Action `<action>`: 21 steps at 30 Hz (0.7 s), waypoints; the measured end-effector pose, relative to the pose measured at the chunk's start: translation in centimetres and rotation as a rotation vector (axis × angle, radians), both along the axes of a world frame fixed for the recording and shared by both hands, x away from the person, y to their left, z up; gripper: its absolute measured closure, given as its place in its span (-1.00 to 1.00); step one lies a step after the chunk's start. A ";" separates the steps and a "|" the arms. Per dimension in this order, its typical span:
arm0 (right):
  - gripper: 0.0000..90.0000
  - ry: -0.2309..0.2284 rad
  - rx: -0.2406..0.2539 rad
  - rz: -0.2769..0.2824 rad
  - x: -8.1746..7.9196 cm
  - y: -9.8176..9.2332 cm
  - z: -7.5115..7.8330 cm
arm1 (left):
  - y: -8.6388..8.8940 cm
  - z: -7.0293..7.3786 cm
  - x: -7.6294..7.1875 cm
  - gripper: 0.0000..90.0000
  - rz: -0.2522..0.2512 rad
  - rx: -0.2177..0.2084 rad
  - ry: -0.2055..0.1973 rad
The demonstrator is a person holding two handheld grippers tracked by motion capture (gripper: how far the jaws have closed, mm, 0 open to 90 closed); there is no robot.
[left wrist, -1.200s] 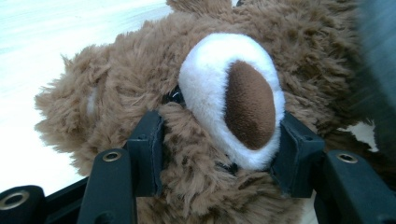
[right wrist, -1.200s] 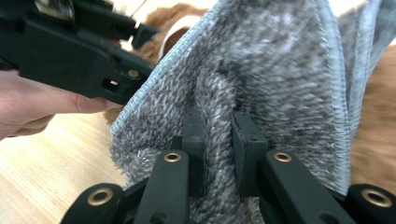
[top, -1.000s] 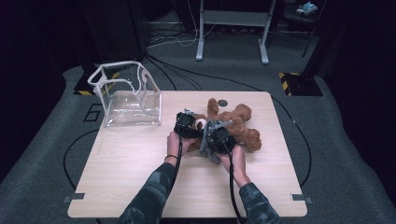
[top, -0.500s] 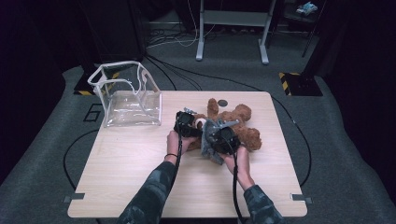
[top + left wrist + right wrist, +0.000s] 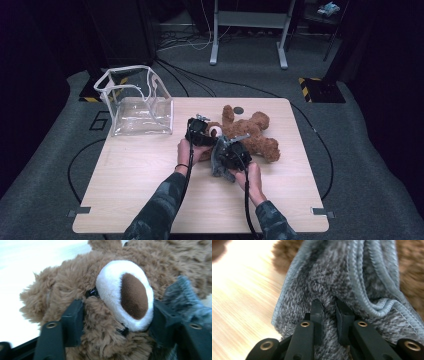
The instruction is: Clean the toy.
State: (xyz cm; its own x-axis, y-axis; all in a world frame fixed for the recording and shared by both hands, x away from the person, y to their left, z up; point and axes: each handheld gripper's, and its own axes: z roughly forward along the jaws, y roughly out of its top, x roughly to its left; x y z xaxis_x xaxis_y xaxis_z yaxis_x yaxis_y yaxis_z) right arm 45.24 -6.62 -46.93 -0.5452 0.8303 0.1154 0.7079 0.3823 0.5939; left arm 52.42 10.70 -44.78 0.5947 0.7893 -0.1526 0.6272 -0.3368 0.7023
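Two grippers work a teddy bear (image 5: 250, 134) near the worktop's far edge.
Left gripper (image 5: 117, 315) jaws, just opening, straddle its snout; right gripper (image 5: 329, 312) stands clamped on the grey cloth (image 5: 342, 285).

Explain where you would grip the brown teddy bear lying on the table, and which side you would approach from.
Probably the head. The teddy bear lies flat with limbs splayed, its head toward the person's left, and the white muzzle bulges there. Coming from that side, the left gripper already has its jaws astride the muzzle. The near side is taken by the grey cloth pinched in the right gripper.
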 end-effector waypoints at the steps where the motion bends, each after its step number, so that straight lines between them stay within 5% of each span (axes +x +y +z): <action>1: 0.74 -0.003 0.000 -0.003 0.0 -0.2 0.0 | 0.1 0.4 -0.1 -0.28 -0.011 -0.002 -0.006; 3: 0.74 -0.011 -0.013 -0.008 -0.1 -0.7 -0.1 | 0.3 1.1 -0.3 -0.31 -0.021 0.001 -0.032; 6: 0.74 -0.018 -0.024 -0.010 -0.3 -0.9 0.0 | 0.6 1.9 -0.5 -0.28 -0.004 -0.054 -0.060; 8: 0.74 -0.024 -0.034 -0.004 -0.4 -0.8 0.1 | 0.7 2.4 -0.5 -0.24 -0.005 -0.038 -0.088; 12: 0.74 -0.075 -0.015 0.008 -1.2 -0.2 0.9 | 0.3 1.9 0.3 -0.24 -0.013 0.003 -0.030; 17: 0.73 -0.120 0.008 0.056 -1.4 2.1 2.3 | 0.7 1.0 1.0 -0.23 0.032 -0.056 0.004; 21: 0.72 -0.113 0.064 0.034 -0.2 3.1 0.9 | 1.1 0.6 1.2 -0.23 0.036 -0.074 0.026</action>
